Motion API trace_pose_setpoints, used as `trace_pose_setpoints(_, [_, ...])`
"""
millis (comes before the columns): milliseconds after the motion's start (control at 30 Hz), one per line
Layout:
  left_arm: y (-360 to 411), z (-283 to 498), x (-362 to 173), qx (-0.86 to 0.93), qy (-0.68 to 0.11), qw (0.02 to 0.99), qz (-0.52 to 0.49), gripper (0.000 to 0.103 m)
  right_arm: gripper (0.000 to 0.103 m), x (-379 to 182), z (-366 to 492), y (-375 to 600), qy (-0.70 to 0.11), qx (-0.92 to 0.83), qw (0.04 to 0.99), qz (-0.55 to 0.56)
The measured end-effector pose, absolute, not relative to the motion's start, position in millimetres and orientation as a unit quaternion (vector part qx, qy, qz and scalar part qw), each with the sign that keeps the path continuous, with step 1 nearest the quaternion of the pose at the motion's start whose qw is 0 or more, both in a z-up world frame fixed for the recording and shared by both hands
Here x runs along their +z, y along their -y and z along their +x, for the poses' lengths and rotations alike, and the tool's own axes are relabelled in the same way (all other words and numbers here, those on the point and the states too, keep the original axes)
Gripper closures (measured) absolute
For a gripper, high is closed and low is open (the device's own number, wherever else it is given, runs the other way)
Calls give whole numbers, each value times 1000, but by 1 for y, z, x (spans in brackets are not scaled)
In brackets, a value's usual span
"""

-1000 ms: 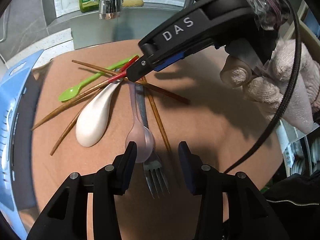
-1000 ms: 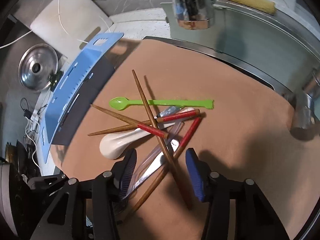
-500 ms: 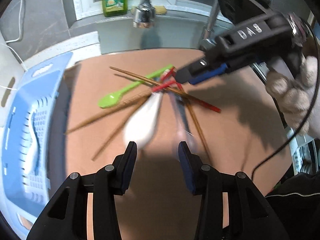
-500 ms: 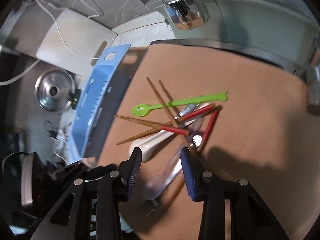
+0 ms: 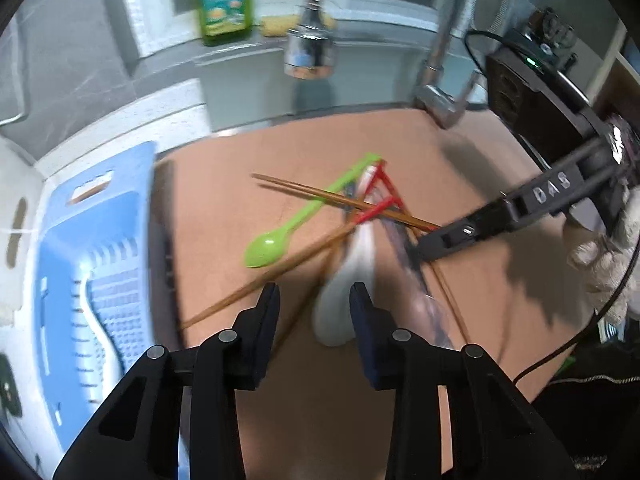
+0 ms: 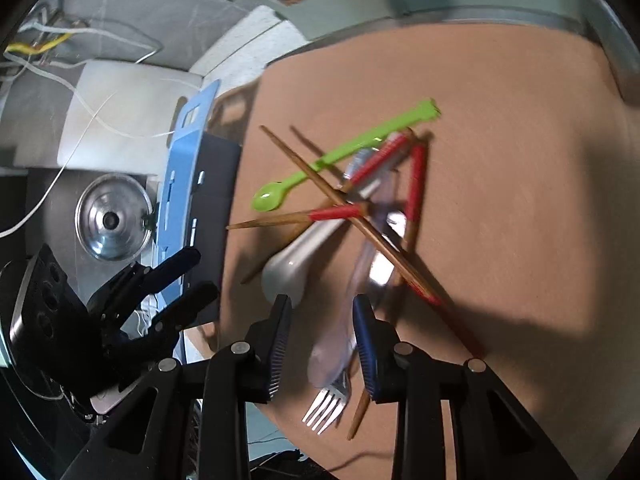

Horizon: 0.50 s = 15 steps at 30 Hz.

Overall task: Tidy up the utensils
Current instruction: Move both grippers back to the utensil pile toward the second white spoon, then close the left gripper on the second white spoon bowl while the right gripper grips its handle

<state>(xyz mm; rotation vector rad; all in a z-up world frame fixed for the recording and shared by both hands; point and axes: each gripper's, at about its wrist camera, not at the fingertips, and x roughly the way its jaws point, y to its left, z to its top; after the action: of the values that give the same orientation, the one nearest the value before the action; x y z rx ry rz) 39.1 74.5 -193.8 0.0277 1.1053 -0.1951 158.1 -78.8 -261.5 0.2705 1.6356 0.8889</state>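
Observation:
A pile of utensils lies on a brown mat (image 5: 224, 208): a green spoon (image 5: 280, 232) (image 6: 340, 156), a white ceramic spoon (image 5: 348, 284) (image 6: 296, 256), a clear plastic spoon (image 6: 340, 344), a metal fork (image 6: 326, 404) and several red-tipped wooden chopsticks (image 5: 376, 210) (image 6: 360, 224). My left gripper (image 5: 314, 300) is open and empty, just short of the white spoon's bowl. My right gripper (image 6: 320, 312) is open, above the clear spoon and fork; in the left wrist view its fingertips (image 5: 424, 246) sit at the pile's right side.
A blue slotted basket (image 5: 84, 272) (image 6: 180, 184) stands left of the mat. A tap head (image 5: 310, 52) and a green bottle (image 5: 224, 0) are behind the mat. A steel pot lid (image 6: 114, 216) lies beyond the basket.
My left gripper has pulled back and swung left, bringing the basket into view. My right gripper has moved from the chopstick tips down towards the clear spoon and fork. The utensils lie as before.

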Motion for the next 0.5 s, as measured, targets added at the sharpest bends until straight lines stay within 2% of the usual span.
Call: trace_pose_setpoints(500, [-53, 56, -229, -124, -552, 825, 12, 69, 73, -283, 170, 50, -713, 361, 576, 173])
